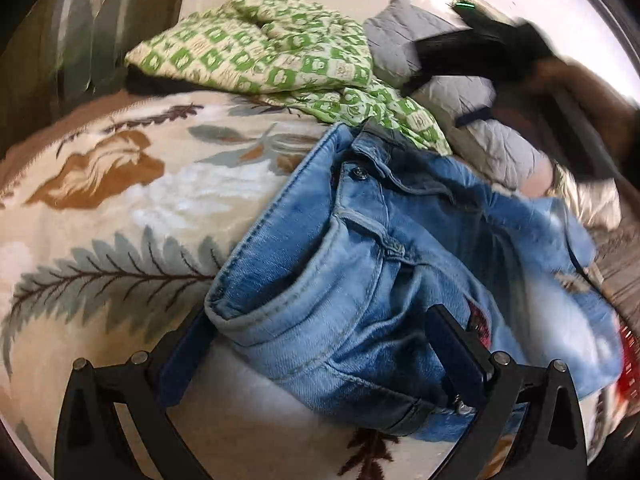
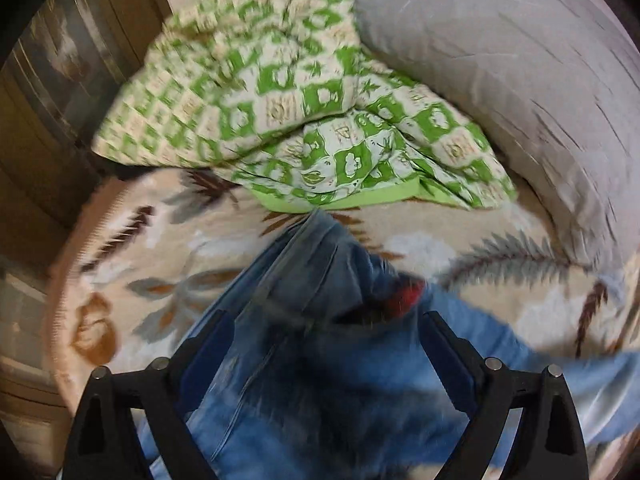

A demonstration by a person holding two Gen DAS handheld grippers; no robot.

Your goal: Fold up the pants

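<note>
Blanket [image 1: 100,216] bare left of jeans [image 1: 340,264].

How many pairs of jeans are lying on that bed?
1. A single pair of blue jeans lies bunched on the leaf-patterned blanket, in front of the green checked quilt. More clothing could be hidden under the quilt or beyond the frame.

A pair of light-blue denim pants [image 1: 360,280] was observed lying crumpled on the bed. The waistband, with its metal button, was seen toward 12 o'clock in the left wrist view. A rolled hem was noted at 9 o'clock. A red patch [image 2: 408,296] was visible on the fabric.
</note>
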